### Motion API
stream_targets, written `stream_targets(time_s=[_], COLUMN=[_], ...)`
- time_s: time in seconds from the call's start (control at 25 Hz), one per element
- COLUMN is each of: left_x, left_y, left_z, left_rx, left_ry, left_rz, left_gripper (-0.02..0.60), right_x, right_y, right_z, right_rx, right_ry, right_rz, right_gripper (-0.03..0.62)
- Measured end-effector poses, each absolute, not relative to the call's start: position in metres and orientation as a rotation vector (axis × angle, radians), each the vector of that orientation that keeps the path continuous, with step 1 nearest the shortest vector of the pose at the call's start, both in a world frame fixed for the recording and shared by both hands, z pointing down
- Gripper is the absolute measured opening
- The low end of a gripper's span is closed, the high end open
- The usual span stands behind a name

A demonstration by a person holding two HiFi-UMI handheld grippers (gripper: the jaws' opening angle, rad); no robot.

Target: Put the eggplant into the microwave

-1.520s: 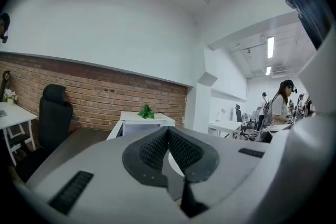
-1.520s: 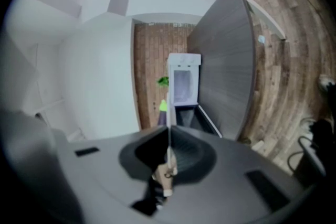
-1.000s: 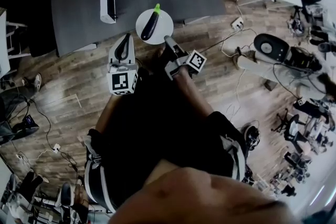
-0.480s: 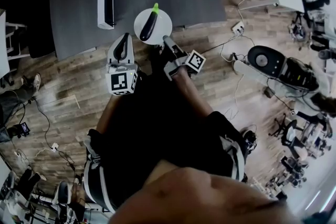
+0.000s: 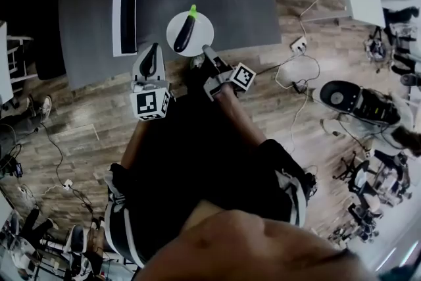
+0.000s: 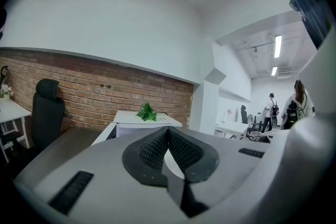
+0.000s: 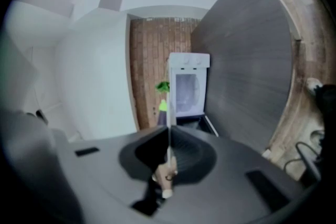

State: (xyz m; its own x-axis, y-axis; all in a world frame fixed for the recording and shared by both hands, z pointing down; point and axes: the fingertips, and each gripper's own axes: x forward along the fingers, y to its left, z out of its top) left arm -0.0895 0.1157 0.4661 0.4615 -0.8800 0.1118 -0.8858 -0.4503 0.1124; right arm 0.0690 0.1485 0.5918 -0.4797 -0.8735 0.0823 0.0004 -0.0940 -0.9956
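one view, the right gripper view, shows jaws pinching the plate (image 7: 169,134).

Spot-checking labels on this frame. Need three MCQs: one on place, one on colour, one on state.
1. Where does the eggplant lie?
A) on the white plate
B) in a drawer
C) on a chair

2. What colour is the eggplant's stem end?
A) red
B) bright green
C) white

3. What is the right gripper doing?
A) open and empty
B) shut on the plate's rim
C) shut on the eggplant

Answers:
1 A: the head view shows it lying across the plate.
2 B: the tip is bright green against the dark body.
3 B: the right gripper view shows the plate's thin edge pinched between the jaws.
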Motion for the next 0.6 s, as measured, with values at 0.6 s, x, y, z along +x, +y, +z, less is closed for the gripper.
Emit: stream_targets(time_s=[0.6], left_x=[-0.025], left_y=[0.032], left_z=[0.466], left_rx=[2.44], left_ry=[-1.712], left_rz=[0.059], left_gripper=[0.037], right_x=[0.126], right_y=[0.046], right_z=[0.611], right_rx=[-0.928], right_ry=[1.61], right_rz=[-1.763], right_gripper=[0.038])
